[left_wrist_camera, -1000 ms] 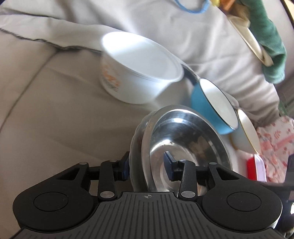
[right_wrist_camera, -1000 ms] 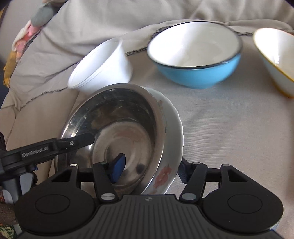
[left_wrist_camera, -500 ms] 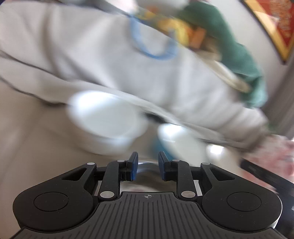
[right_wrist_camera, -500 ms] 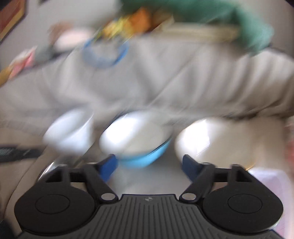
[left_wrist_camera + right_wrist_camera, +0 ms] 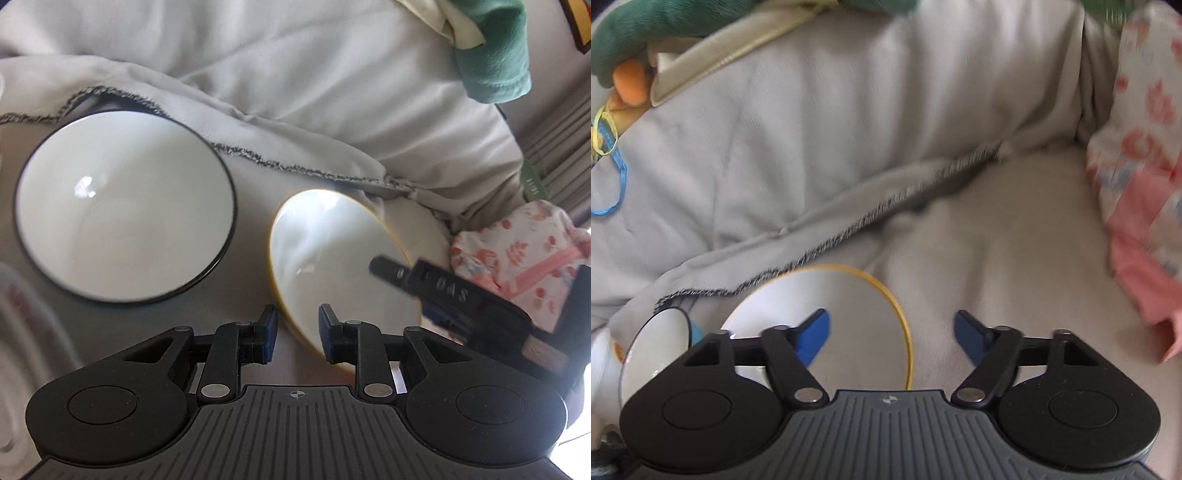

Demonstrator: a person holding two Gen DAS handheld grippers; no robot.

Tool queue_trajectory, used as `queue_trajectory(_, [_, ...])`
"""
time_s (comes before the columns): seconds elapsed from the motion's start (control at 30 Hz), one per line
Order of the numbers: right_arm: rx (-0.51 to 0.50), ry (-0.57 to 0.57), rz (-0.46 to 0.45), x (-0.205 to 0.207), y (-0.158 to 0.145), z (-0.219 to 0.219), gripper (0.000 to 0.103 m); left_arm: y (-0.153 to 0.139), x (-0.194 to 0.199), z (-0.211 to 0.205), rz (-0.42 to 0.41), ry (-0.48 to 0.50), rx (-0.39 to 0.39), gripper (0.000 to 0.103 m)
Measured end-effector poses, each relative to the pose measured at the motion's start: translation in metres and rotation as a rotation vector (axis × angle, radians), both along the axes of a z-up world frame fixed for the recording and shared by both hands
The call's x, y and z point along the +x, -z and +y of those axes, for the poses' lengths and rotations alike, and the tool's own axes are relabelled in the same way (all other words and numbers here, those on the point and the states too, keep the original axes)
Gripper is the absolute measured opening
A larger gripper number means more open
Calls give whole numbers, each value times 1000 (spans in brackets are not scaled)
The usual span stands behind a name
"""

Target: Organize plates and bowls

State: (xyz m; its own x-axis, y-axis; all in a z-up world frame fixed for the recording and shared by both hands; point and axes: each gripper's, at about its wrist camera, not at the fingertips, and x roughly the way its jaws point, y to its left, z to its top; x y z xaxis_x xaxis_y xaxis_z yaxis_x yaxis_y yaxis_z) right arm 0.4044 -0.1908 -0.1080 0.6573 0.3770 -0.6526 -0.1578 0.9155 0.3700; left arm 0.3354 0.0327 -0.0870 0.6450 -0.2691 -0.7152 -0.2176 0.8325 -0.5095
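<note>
While the left gripper (image 5: 294, 330) sits partly open at the bottom with the yellow-rimmed bowl's (image 5: 332, 258) edge between its fingers, having just opened a bit, the right gripper (image 5: 892, 334) has just closed some around that bowl's right edge. Farther left sits the blue bowl (image 5: 122, 206).

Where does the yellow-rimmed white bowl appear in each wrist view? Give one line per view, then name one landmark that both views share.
Left wrist view: the yellow-rimmed bowl sits right of centre, tilted, its near rim between the left gripper fingers.
Right wrist view: the same bowl is low and left of centre, partly behind the right gripper left finger.
Shared landmark: the dark stitched cloth edge behind the bowl.
</note>
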Motion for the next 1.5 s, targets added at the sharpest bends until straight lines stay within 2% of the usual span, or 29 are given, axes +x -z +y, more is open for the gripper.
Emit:
queue_trajectory(0.03, [10,-31,12,0,2,3,52,1,3,-2,2,-1,15,31])
queue_trajectory(0.07, [11,-47,18,-1,3,7,50,1,4,-3,6,-1,36,30])
queue_trajectory(0.17, [-14,-65,-16,-11,-2,11,49,0,-3,0,19,-4,50,22])
queue_trajectory(0.23, [15,-86,-14,-22,-6,7,49,-6,-18,6,19,-8,27,22])
queue_trajectory(0.4, [54,-176,-40,-64,-19,6,49,-29,-77,6,-59,74,-14,17])
queue_trajectory(0.47, [42,-226,-69,-82,-25,13,50,-37,-91,0,-77,77,65,17])
queue_trajectory(0.57, [14,-275,-90,-98,-26,26,50,-37,-91,0,-51,6,174,17])
queue_trajectory(0.6, [4,-276,-83,-98,-24,29,50,-33,-87,3,-32,-20,169,18])
queue_trajectory(0.73, [21,-278,-34,-90,-19,26,50,-13,-68,22,28,-75,49,20])
queue_trajectory(0.87, [70,-232,-10,-84,-20,8,50,-5,-52,30,11,-117,18,26])
queue_trajectory(0.97, [72,-164,14,-72,-17,-7,50,-4,-41,30,-3,-102,-27,36])
queue_trajectory(1.07, [50,-38,34,-61,-14,-28,50,-5,-39,20,-14,-69,-41,31])
queue_trajectory(1.2, [162,40,6,-68,-22,-74,53,-9,-66,7,-47,-56,-32,30])
queue_trajectory(1.27, [174,37,15,-70,-22,-96,65,-4,-80,-6,-30,-9,-51,30])
queue_trajectory(1.4, [52,50,101,-72,-2,-115,65,14,-72,-43,45,128,-126,30])
queue_trajectory(1.5, [86,15,191,-74,16,-121,65,22,-56,-73,66,193,-105,30])
